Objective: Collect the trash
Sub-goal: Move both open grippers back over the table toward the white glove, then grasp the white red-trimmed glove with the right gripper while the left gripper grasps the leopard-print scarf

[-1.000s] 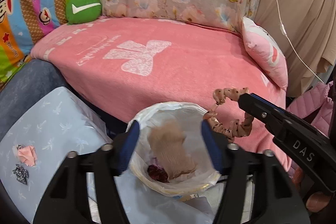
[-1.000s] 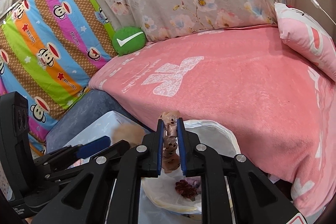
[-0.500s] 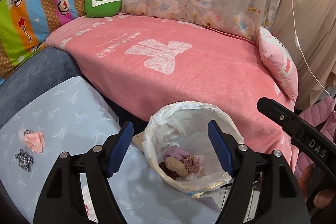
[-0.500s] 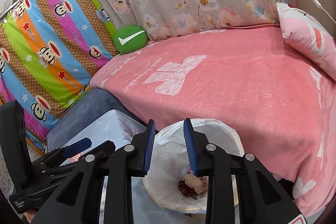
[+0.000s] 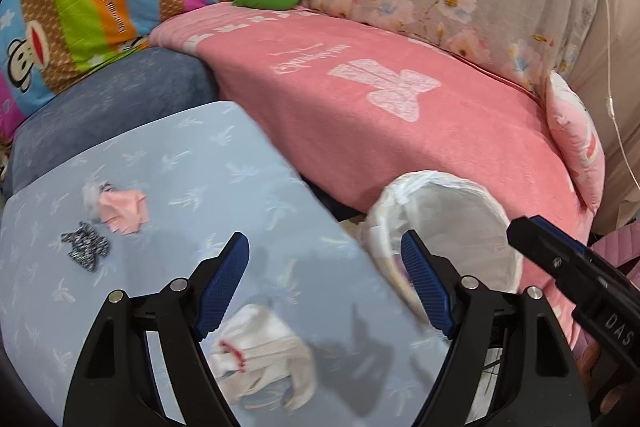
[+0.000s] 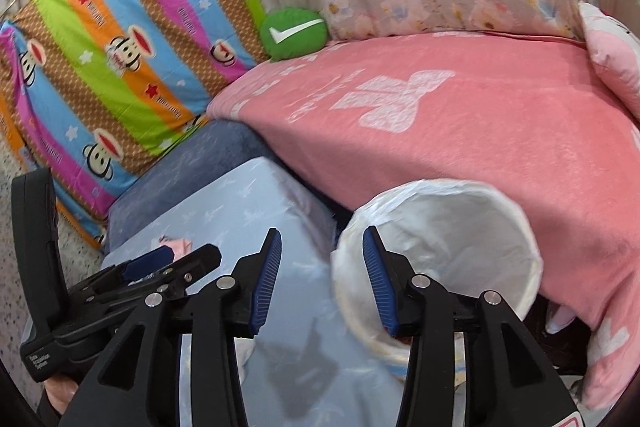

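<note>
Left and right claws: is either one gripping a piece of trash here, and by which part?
Neither. The left claw and right claw both stand open with nothing between their fingers; the white crumpled trash lies ungripped on the blue-covered table.

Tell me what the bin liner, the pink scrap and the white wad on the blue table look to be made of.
Bin liner: thin white plastic film, slightly glossy, crinkled over the rim. Pink scrap: likely soft fabric or tissue, matte, ragged edges. White wad: seems cloth or gauze, folded, with a red stitched-looking edge; blur leaves it open.
</note>
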A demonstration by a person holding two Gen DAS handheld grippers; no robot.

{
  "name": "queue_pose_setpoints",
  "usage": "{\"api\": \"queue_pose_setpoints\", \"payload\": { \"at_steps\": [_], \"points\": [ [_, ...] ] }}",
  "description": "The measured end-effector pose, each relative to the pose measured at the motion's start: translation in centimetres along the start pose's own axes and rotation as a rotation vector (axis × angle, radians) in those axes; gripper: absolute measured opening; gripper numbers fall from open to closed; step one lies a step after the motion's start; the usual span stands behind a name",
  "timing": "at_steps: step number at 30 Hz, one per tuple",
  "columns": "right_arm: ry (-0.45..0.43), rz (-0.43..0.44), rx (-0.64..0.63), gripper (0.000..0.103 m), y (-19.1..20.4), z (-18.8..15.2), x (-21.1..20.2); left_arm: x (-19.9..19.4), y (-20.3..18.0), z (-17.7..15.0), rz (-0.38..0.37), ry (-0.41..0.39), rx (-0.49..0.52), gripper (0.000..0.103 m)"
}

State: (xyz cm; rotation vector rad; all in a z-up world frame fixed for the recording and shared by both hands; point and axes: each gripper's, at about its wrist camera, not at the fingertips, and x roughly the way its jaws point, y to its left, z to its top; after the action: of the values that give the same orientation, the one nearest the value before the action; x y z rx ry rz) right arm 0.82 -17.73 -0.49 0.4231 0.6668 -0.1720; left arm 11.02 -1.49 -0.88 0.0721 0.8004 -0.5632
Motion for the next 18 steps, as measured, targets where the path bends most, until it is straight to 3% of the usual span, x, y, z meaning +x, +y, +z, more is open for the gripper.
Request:
{"api": "queue_pose_setpoints", "payload": {
  "at_steps": [9, 18],
  "points": [
    [0.134, 0.054, -0.060, 0.053, 5.8, -5.0, 4.1, -0.9, 7.1, -2.4, 0.104, 0.019, -0.109, 0.079],
    [0.256, 0.034, -0.072, 0.060, 9.5, -9.6, 9.1, -0.8, 13.2, -5.1, 0.174, 0.068, -0.197, 0.079]
  ]
}}
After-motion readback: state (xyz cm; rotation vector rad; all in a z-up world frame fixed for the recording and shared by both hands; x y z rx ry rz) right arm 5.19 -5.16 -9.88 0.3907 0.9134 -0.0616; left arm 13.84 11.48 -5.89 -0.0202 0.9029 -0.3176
